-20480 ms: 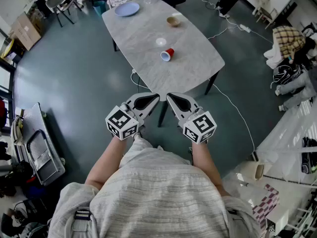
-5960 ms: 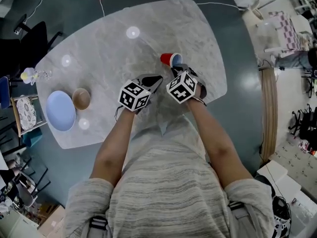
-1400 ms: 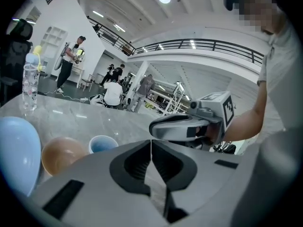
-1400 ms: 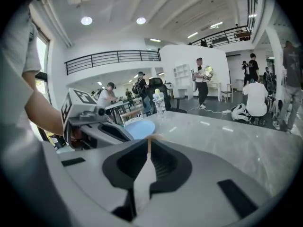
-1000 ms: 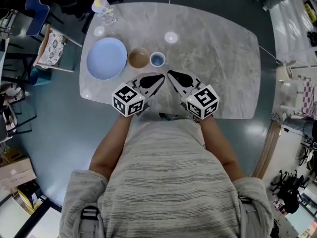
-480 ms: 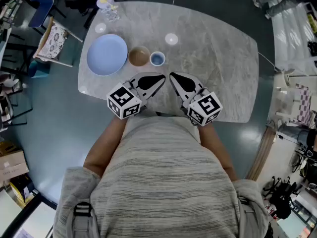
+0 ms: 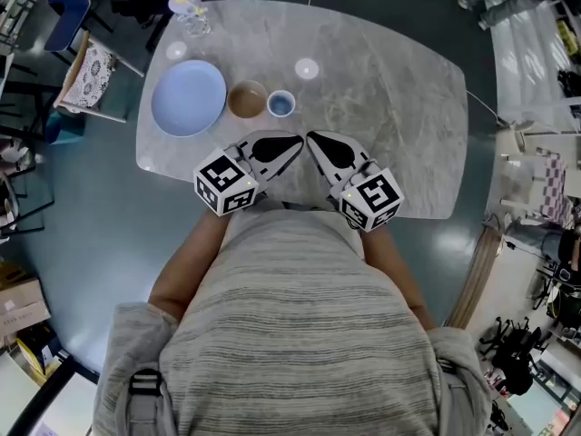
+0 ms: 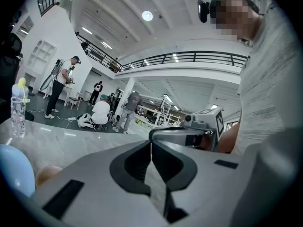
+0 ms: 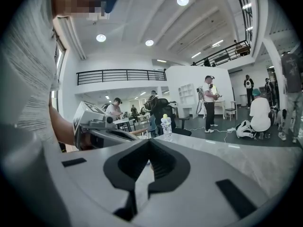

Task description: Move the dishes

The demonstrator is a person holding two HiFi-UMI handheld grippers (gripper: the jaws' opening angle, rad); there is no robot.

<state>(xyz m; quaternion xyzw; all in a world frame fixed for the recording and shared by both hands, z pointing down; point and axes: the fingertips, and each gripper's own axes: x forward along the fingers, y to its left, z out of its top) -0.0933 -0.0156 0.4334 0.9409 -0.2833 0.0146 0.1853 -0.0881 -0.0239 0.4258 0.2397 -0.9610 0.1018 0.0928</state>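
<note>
While the left tool (image 7: 289, 143) and right tool (image 7: 318, 142) hovered at the desk's (image 7: 390, 107) near edge, both were closed and empty. Plate (image 7: 188, 97), bowl (image 7: 246, 99) and cup (image 7: 280, 104) stood side by side at eleven o'clock, apparently gathered deliberately.

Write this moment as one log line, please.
left gripper: shut, empty | right gripper: shut, empty | plate, bowl, cup: in a row on table

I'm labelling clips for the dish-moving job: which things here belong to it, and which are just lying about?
Job: blue plate, brown bowl, small cup.
Lying about: bottle, cushioned chair.
</note>
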